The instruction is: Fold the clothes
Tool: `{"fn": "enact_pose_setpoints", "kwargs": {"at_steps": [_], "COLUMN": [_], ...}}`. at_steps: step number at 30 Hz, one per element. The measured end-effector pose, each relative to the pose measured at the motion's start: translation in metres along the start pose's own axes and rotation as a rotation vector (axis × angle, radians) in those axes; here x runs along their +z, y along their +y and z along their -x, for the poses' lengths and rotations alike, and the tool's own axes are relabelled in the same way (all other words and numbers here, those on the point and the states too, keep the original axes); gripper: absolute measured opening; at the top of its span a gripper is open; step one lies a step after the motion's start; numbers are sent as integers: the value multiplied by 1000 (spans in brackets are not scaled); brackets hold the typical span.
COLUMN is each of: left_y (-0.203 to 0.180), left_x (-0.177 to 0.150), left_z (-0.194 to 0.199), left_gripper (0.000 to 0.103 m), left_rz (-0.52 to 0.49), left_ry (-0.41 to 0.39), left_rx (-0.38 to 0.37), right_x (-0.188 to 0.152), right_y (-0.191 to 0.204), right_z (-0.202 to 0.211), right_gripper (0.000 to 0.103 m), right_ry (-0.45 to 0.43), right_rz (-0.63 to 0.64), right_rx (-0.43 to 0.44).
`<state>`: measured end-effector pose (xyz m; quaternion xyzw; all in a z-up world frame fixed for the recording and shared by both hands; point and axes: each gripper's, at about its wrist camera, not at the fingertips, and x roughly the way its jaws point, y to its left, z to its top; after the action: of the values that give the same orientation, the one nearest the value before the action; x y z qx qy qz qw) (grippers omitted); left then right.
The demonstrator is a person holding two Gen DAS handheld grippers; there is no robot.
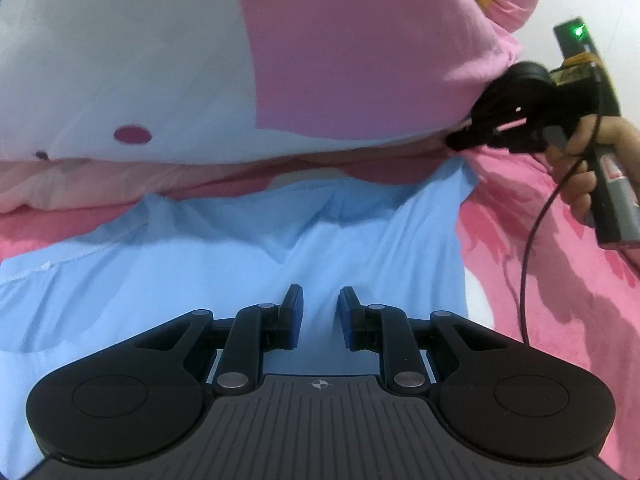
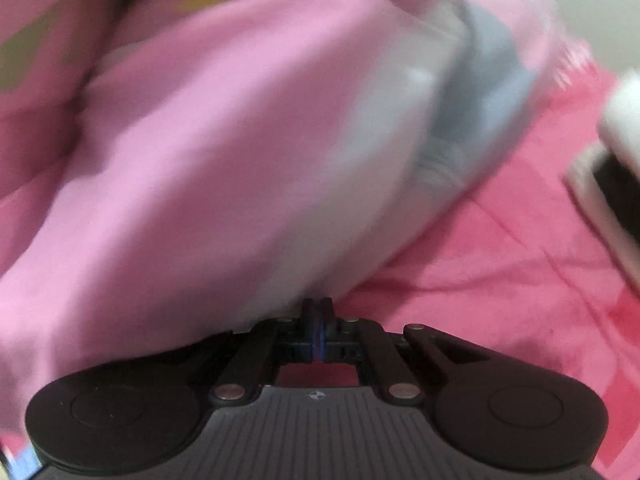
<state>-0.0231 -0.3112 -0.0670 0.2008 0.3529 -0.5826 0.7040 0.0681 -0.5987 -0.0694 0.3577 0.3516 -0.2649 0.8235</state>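
I see the pink bed cover (image 1: 560, 248) under the light blue garment (image 1: 240, 264), which lies spread beneath my left hand-held gripper (image 1: 319, 300), jaws slightly parted and empty. My right hand-held gripper (image 2: 317, 312), pressed together, pinches the pink-and-white garment (image 2: 192, 168).

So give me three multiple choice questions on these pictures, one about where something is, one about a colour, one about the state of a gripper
1. Where does the blue garment lie?
A. on the pink bedding, in front of the pink and white pillow
B. on top of the pillow
C. hanging from a rack

2. What colour is the light on the right gripper?
A. red
B. green
C. yellow

3. How do the jaws of the left gripper stand?
A. pressed together
B. clamped on the pillow
C. apart, with blue cloth showing in the gap

Answers: 1 A, the garment spreads below the pillow's edge. 2 B, a green glow shows at its top. 3 C, a clear gap separates the pads.
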Motion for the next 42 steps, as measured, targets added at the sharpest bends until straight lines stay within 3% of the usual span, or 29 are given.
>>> {"fn": "enact_pose_setpoints", "kwargs": {"at_steps": [3, 7, 9, 11, 12, 14, 17, 22, 25, 28, 30, 36, 39, 42], "left_y": [-6, -19, -30, -44, -53, -72, -81, -54, -20, 22, 39, 49, 52, 52], "left_x": [5, 14, 18, 20, 20, 14, 8, 8, 5, -5, -13, -18, -18, -19], "left_z": [6, 10, 9, 3, -4, -18, -26, -21, -17, -17, -18, -20, -23, -24], "left_gripper": [19, 19, 20, 35, 37, 37, 35, 9, 8, 8, 8, 8, 9, 9], "left_rz": [-18, -40, -53, -72, -96, -167, -201, -11, 226, 511, 611, 663, 684, 698], "left_ry": [-29, -50, -41, 6, 44, 105, 116, 96, 88, 85, 90, 101, 107, 114], "left_rx": [-23, -111, -171, -228, -236, -196, -113, -115, -193, -258, -265, -289, -302, -315], "right_x": [-7, -35, -47, -54, -56, -61, -66, -58, -46, -33, -30, -44, -61, -80], "right_y": [-21, -31, -31, -31, -29, -29, -31, -18, -8, 6, 11, -17, -23, -19], "right_z": [20, 48, 56, 58, 57, 54, 49, 30, 25, 25, 22, 39, 49, 40], "right_gripper": [4, 28, 29, 29, 29, 29, 29, 26, 15, 14, 15, 19, 24, 29], "right_ry": [-17, 66, 101, 118, 127, 140, 161, 207, 177, 132, 141, 171, 205, 306], "right_rz": [-123, -141, -144, -143, -139, -133, -115, -51, -53, -55, -53, -152, -141, -149], "right_rx": [43, 111, 141, 152, 153, 157, 167, 169, 239, 338, 347, 362, 359, 369]}}
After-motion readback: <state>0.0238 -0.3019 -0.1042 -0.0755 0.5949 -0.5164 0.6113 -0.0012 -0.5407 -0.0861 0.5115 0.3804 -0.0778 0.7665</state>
